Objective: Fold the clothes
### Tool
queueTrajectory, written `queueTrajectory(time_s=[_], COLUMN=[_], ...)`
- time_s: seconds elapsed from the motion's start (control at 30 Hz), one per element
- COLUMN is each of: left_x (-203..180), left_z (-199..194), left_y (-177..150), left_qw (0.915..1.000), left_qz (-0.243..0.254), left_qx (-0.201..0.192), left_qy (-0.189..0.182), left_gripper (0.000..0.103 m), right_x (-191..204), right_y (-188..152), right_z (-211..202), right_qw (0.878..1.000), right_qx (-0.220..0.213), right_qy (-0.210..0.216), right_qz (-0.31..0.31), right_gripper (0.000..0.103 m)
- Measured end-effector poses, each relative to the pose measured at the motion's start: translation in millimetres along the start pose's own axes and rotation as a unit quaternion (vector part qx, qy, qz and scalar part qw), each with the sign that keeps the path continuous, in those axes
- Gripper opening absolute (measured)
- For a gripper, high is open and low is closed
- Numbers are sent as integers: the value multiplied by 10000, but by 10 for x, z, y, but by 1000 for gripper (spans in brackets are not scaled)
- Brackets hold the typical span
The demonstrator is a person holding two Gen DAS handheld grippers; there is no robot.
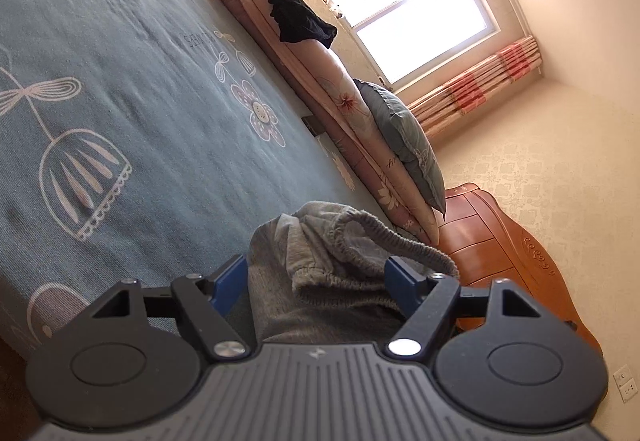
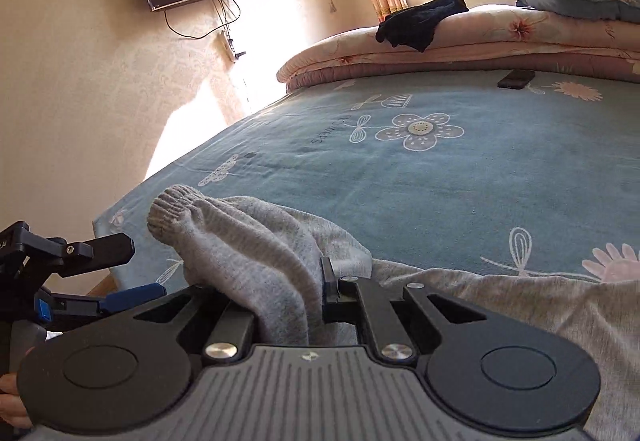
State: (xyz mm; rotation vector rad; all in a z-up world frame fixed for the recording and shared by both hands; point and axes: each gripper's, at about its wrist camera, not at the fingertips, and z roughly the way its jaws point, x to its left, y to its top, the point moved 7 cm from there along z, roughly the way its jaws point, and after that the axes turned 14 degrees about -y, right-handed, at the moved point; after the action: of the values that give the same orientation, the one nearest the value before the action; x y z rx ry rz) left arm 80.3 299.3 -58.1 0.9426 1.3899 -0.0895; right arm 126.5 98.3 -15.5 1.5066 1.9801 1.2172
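While the right gripper [image 2: 288, 293] pinches a fold of the grey sweatpants [image 2: 256, 265] at lower centre on the blue bedspread [image 2: 460, 181], the left gripper [image 1: 316, 281] stands spread around the waistband; unsupported, that end may sag and spoil the fold.

Grey knit trousers [image 2: 256, 241], bunched on the blue bedspread, ribbed cuff upraised, elastic waistband crumpled.
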Motion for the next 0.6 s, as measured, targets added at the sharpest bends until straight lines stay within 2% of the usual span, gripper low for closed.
queueTrajectory(time_s=[0.47, 0.53, 0.6], left_x=[-72, -72, -59], left_z=[323, 371, 409], left_y=[-417, -497, -574], left_qw=[9981, 9976, 9970], left_qz=[239, 241, 187], left_qx=[553, 639, 734], left_qy=[107, 137, 157], left_gripper=[75, 75, 75], right_x=[-898, -1087, -1303], right_y=[-256, -407, -606], right_z=[-332, -309, -254], right_qw=[9969, 9945, 9881], right_qx=[-97, -47, 197], right_qy=[-618, -671, -629], right_qz=[474, 809, 1389], right_gripper=[10, 12, 14])
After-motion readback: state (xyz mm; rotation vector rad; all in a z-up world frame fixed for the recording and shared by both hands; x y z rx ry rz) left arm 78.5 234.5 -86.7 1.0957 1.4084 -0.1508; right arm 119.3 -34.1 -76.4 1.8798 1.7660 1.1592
